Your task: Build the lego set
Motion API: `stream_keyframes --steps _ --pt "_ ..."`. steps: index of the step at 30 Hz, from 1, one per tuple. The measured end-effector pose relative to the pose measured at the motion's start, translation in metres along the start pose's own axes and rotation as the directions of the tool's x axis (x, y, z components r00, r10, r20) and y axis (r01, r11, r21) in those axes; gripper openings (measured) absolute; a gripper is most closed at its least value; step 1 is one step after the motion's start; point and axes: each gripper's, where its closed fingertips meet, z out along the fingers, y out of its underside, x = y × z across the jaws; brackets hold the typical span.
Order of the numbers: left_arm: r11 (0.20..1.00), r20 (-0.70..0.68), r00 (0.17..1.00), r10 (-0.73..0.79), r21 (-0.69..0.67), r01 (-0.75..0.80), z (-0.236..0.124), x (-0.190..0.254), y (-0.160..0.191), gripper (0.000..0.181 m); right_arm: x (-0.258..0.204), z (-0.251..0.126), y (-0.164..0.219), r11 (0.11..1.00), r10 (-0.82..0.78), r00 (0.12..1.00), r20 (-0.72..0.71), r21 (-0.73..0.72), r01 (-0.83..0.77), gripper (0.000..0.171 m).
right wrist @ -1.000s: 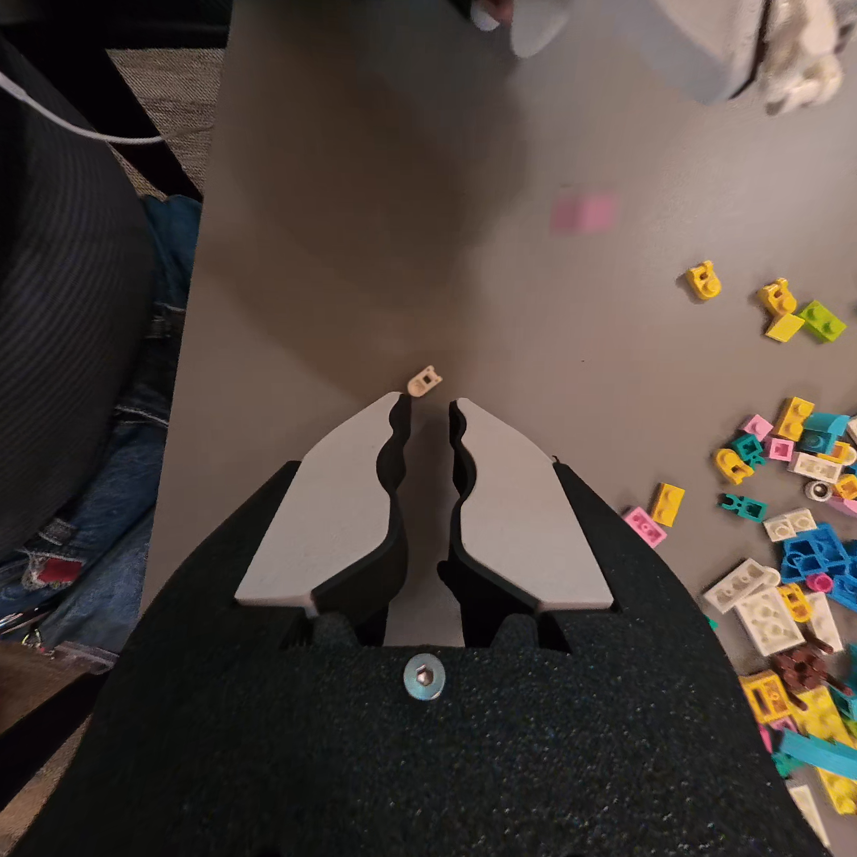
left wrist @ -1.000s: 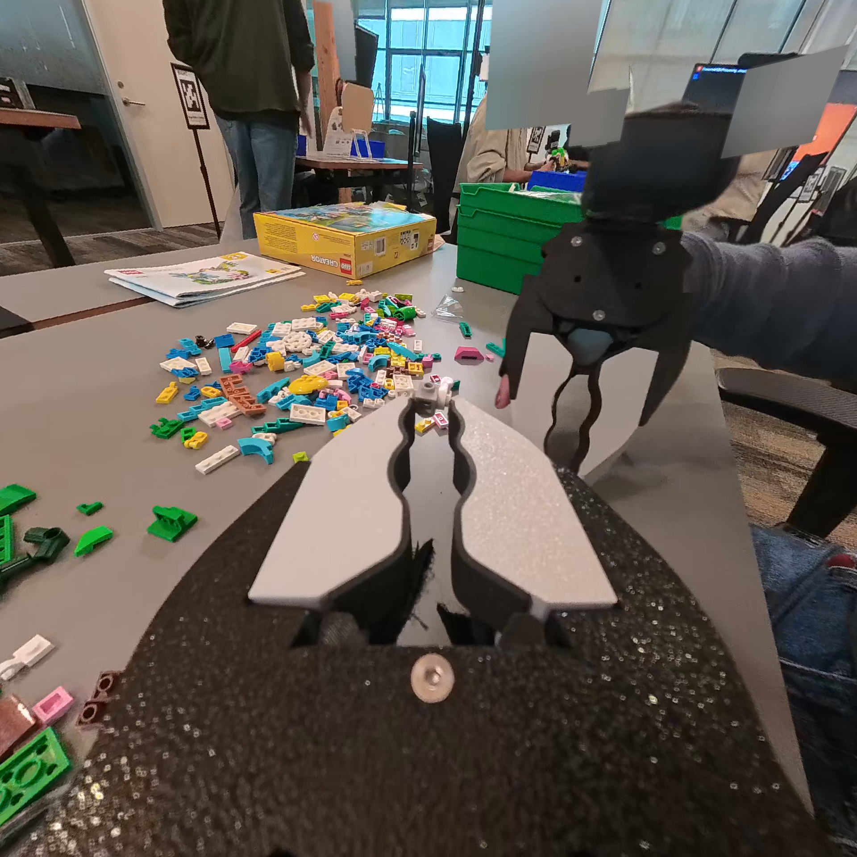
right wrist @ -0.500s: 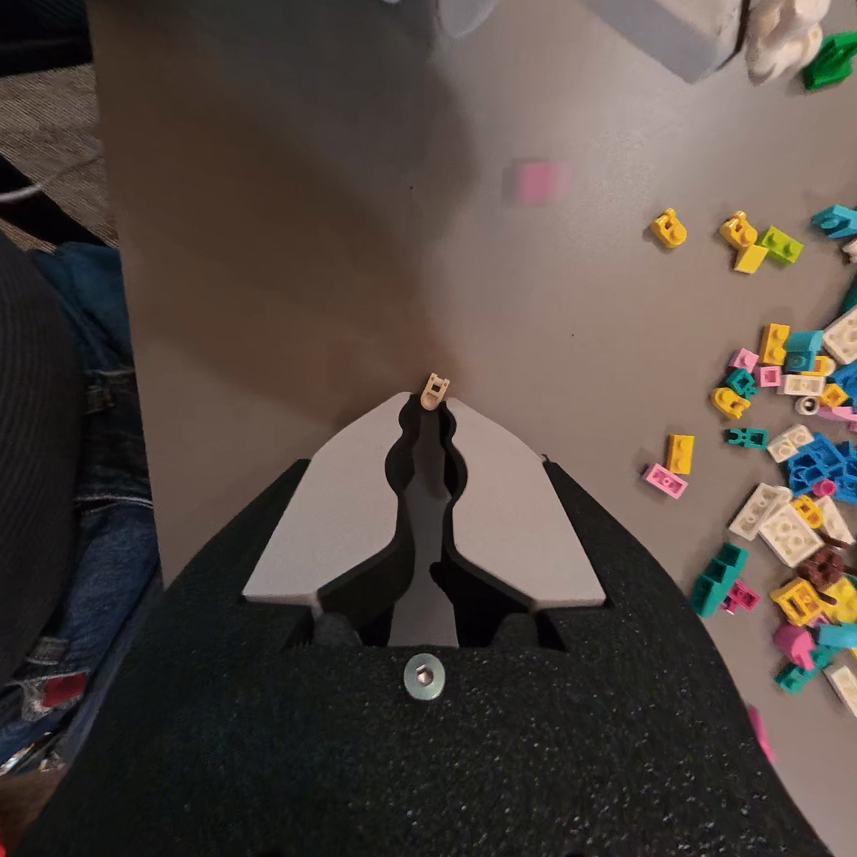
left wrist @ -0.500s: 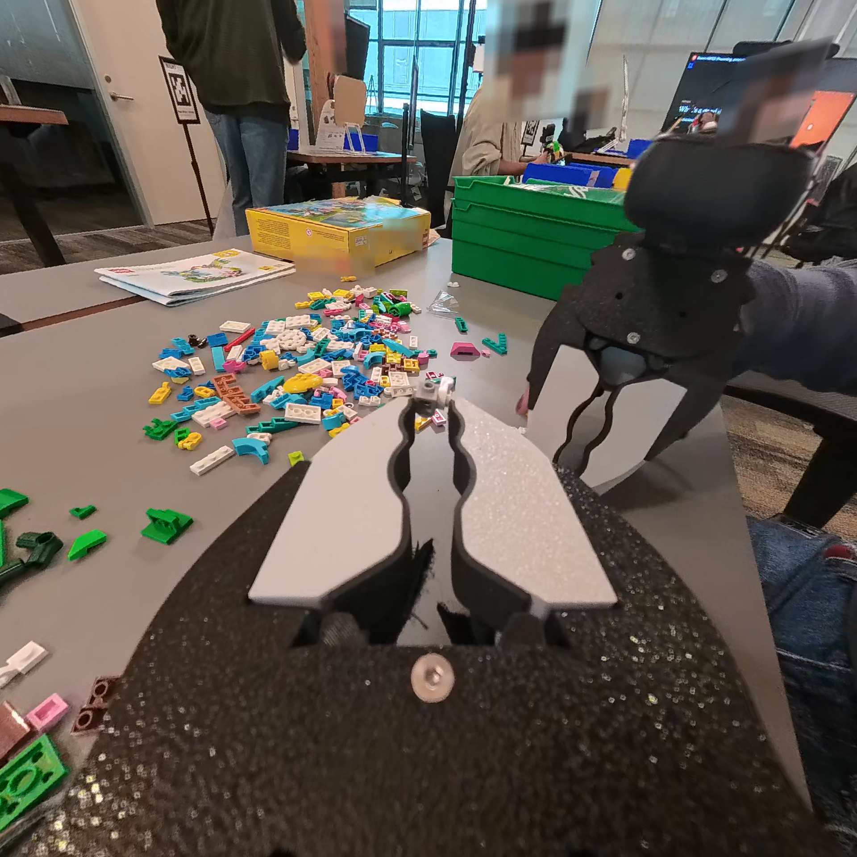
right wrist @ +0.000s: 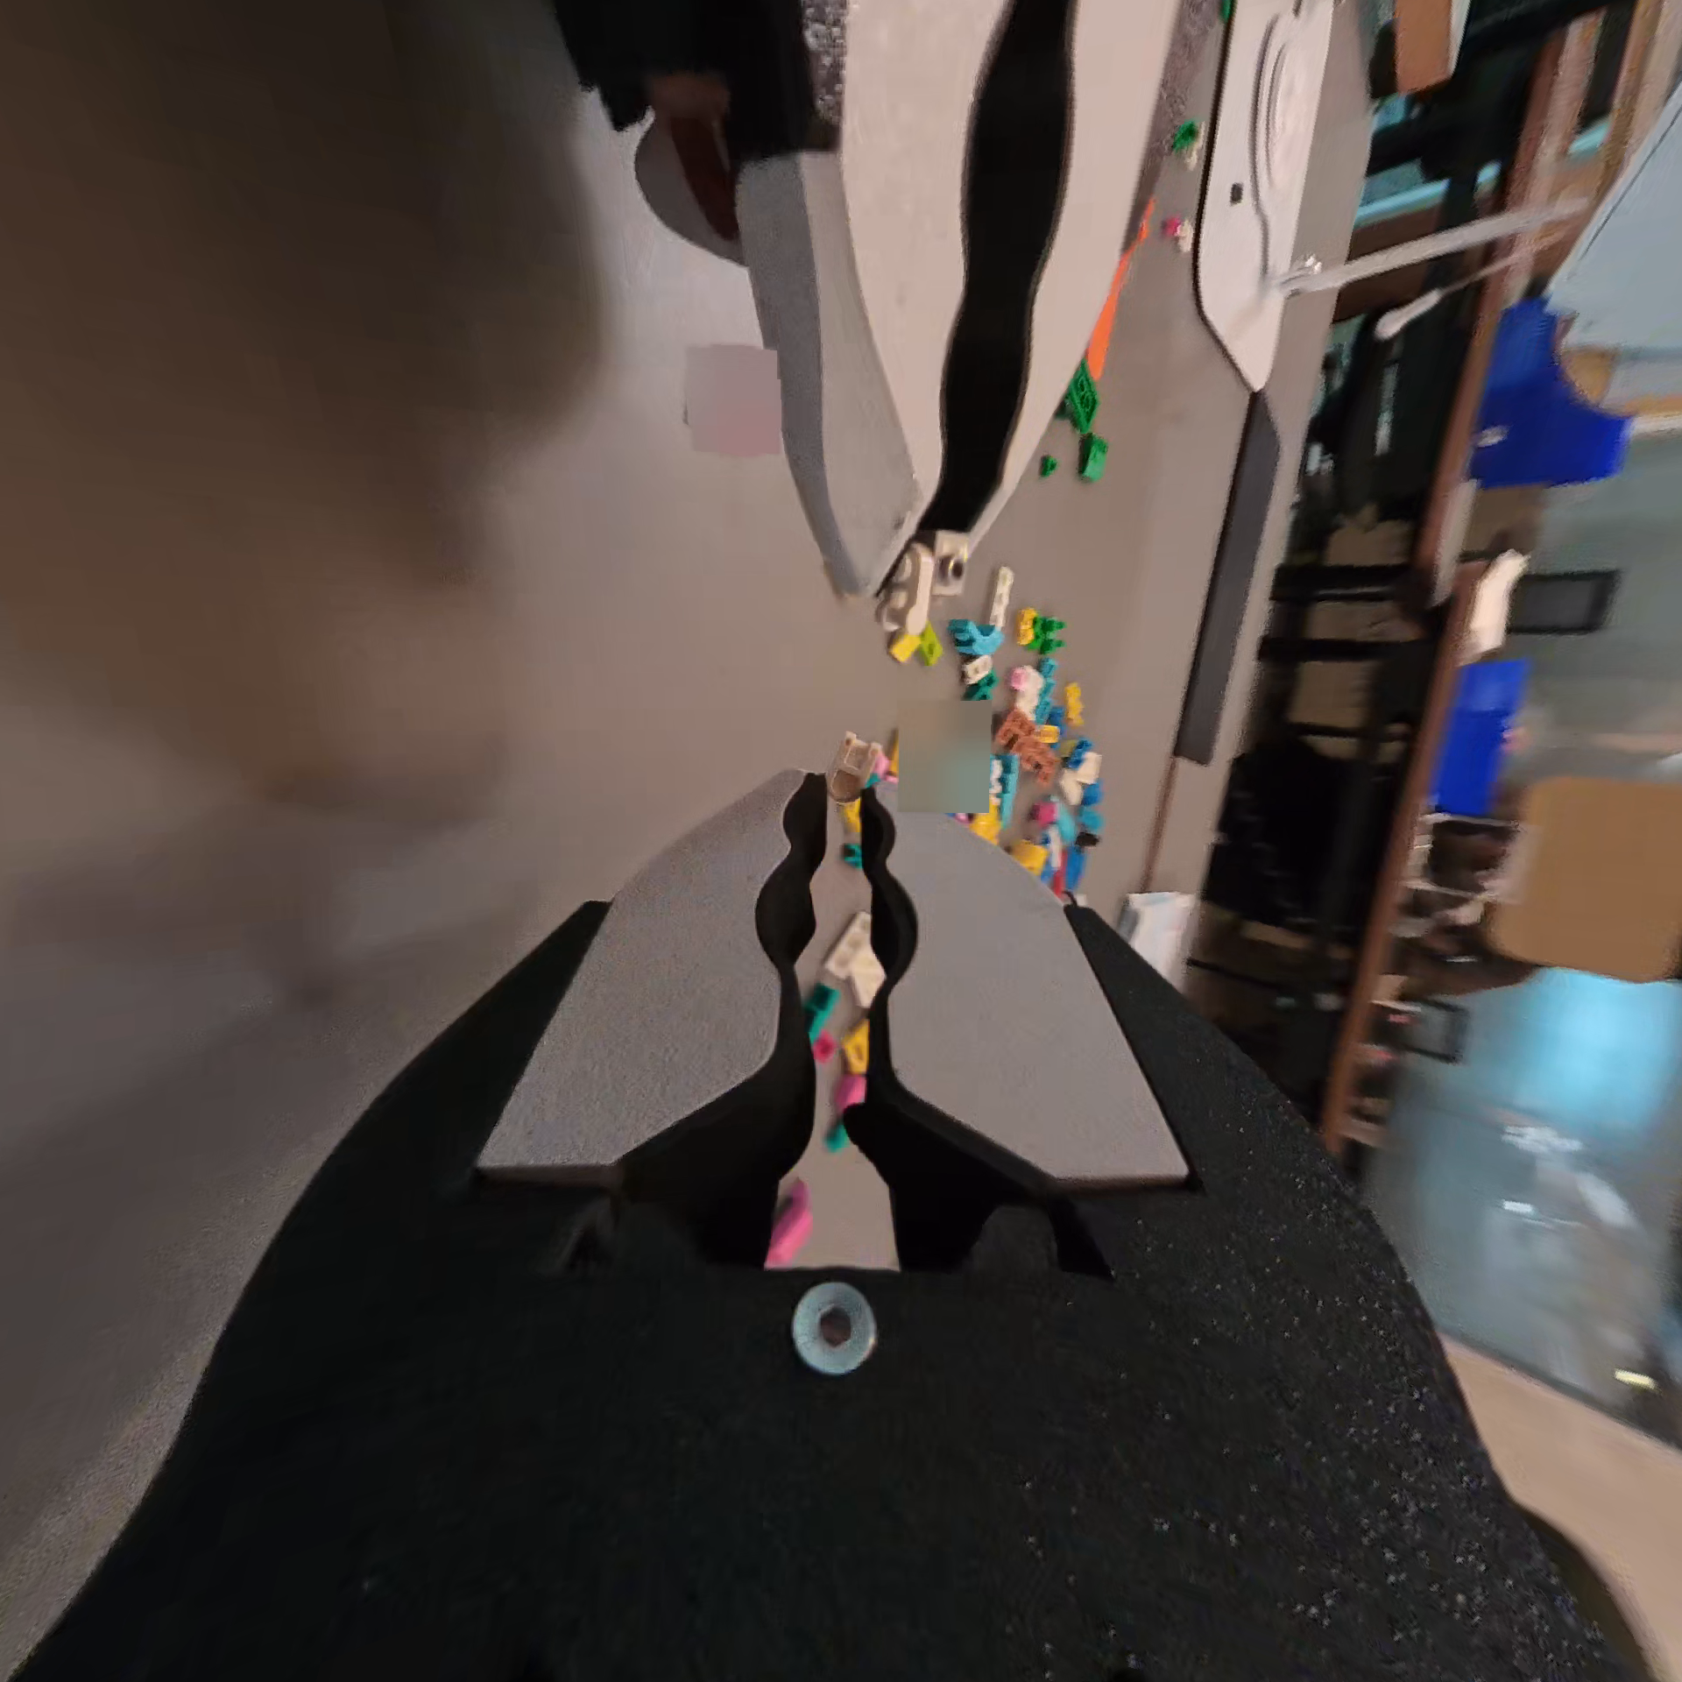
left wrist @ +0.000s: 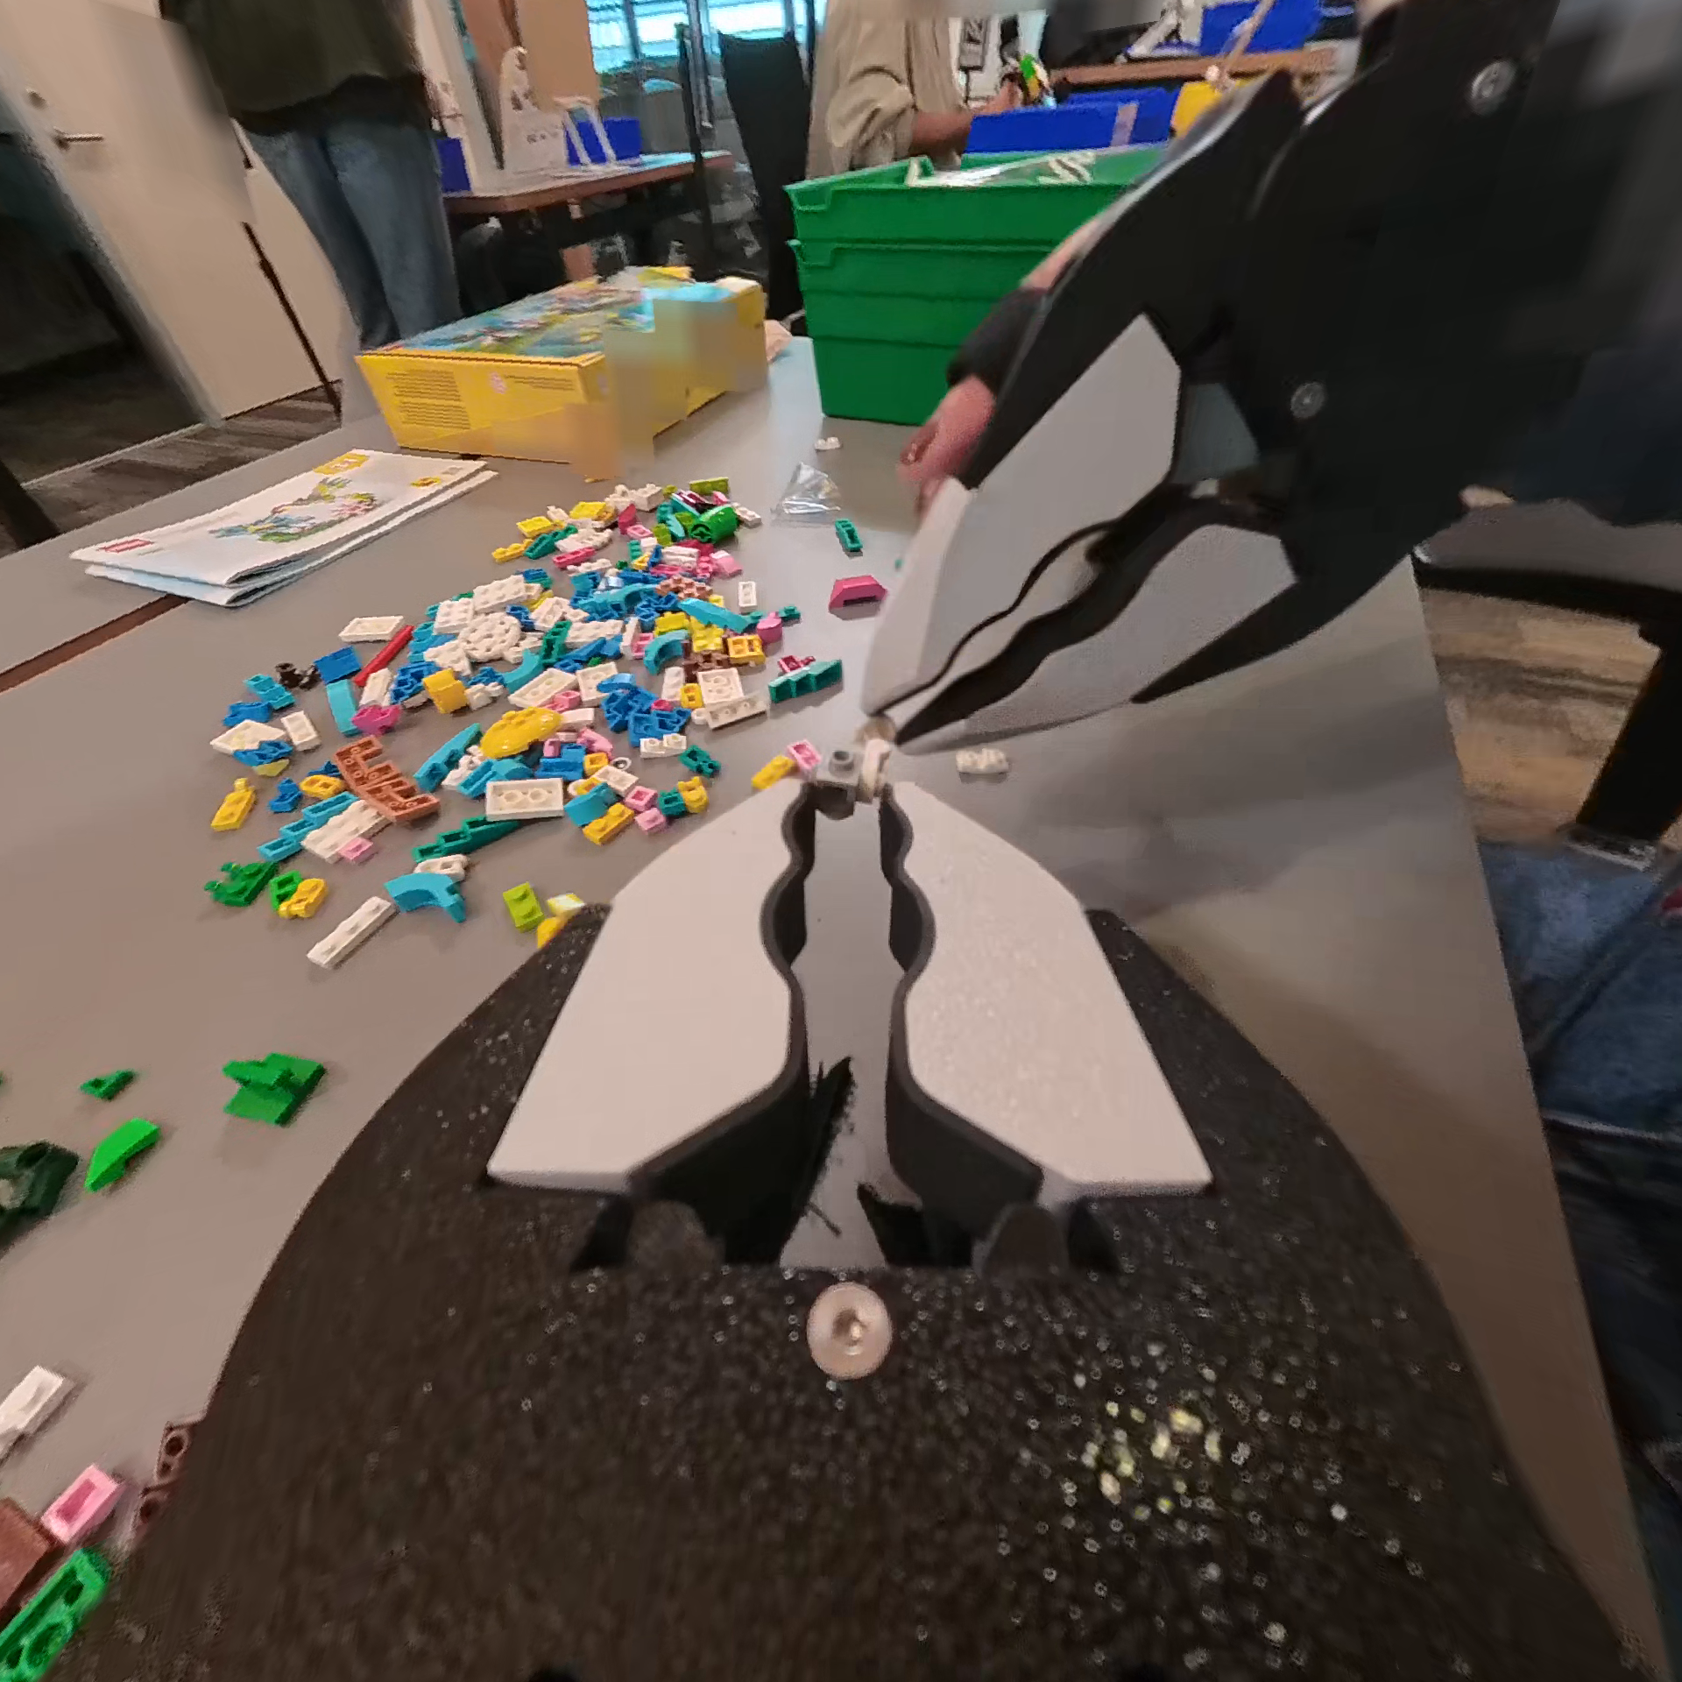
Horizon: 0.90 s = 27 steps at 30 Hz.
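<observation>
Joining step. Left gripper [left wrist: 842, 799] fingers clamp a small grey-and-white sub-assembly [left wrist: 848, 769] above the bench [left wrist: 1138, 819], right of the loose brick pile [left wrist: 537, 692]. Right gripper [right wrist: 842, 790] pinches a tan clip piece [right wrist: 851, 760] beside it. Next: align and press together.

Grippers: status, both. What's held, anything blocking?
Left gripper shut on grey-and-white assembly. Right gripper shut on tan piece, tip almost at the assembly. Loose brick pile off to the left, nothing between.

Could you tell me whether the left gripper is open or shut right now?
Shut: the left gripper pinches a small grey and white assembly at its tips.
</observation>
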Motion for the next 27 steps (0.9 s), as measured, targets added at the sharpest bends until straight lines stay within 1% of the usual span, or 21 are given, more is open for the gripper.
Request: stream_keyframes --steps 1,4,8,12,15,17,19,21,24,27 --pt "1.0 -0.011 1.0 0.016 -0.01 -0.016 0.001 0.003 0.001 0.013 0.002 0.0 -0.001 0.998 -0.055 0.998 -0.025 -0.012 0.055 0.007" --pt "0.998 -0.024 0.998 0.053 -0.043 -0.054 0.004 0.008 0.005 0.013 0.005 -0.001 -0.01 0.985 -0.17 0.983 -0.073 -0.012 0.17 0.007" --pt "0.993 -0.021 0.996 0.083 -0.077 -0.085 0.007 0.01 0.01 0.013 0.008 -0.005 -0.023 0.964 -0.263 0.958 -0.112 0.015 0.266 0.007" --pt "0.993 -0.014 0.996 0.085 -0.083 -0.086 0.008 0.009 0.01 0.013 0.008 -0.007 -0.026 0.933 -0.353 0.926 -0.133 0.025 0.359 0.006" --pt "0.993 -0.016 0.996 0.082 -0.082 -0.083 0.007 0.009 0.01 0.013 0.007 -0.01 -0.031 0.894 -0.434 0.883 -0.177 0.032 0.446 0.006" --pt "0.993 -0.018 0.997 0.081 -0.081 -0.083 0.007 0.009 0.01 0.013 0.007 -0.01 -0.033 0.86 -0.496 0.841 -0.215 0.015 0.51 0.006" --pt "0.993 -0.017 0.996 0.082 -0.083 -0.083 0.007 0.009 0.01 0.013 0.006 -0.009 -0.032 0.833 -0.541 0.812 -0.221 -0.01 0.553 0.006" --pt "0.992 -0.017 0.996 0.087 -0.087 -0.089 0.008 0.01 0.011 0.013 0.006 -0.009 -0.032 0.828 -0.549 0.805 -0.224 -0.009 0.561 0.006" --pt "0.992 -0.016 0.996 0.093 -0.085 -0.094 0.008 0.01 0.01 0.013 0.004 -0.009 -0.03 0.858 -0.502 0.846 -0.18 0.025 0.514 0.006" --pt "0.991 -0.014 0.995 0.1 -0.083 -0.101 0.007 0.01 0.01 0.013 0.001 -0.009 -0.021 0.921 -0.382 0.923 -0.043 0.065 0.384 0.005"
